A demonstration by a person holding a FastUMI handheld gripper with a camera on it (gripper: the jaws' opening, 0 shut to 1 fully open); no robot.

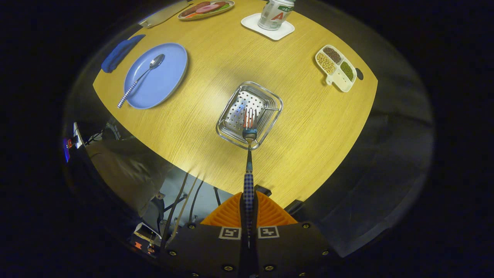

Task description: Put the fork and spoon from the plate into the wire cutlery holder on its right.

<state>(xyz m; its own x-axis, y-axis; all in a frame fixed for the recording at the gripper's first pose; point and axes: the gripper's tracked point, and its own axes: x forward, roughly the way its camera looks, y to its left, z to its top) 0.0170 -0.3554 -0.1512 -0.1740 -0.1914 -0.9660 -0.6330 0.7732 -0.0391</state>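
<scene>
Tongs (249, 204) clamping fork (249, 127) above wooden table (308, 127)

Fork (249, 162) handle end hidden between tongs (249, 204); jar (274, 13) top cut off; person's sleeve (127, 170) blurred.

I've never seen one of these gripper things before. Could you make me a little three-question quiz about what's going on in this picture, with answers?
1. True or false: the gripper is shut on the fork.
2. Which piece of cutlery lies on the blue plate? A) a knife B) the spoon C) nothing
3. Over which thing do the fork's tines hang?

Key
1. True: both fingers press on the fork's checked handle, tines pointing ahead.
2. B: the spoon rests on the plate, its handle end reaching past the rim.
3. The wire cutlery holder, standing to the plate's right on the wooden table.
</scene>
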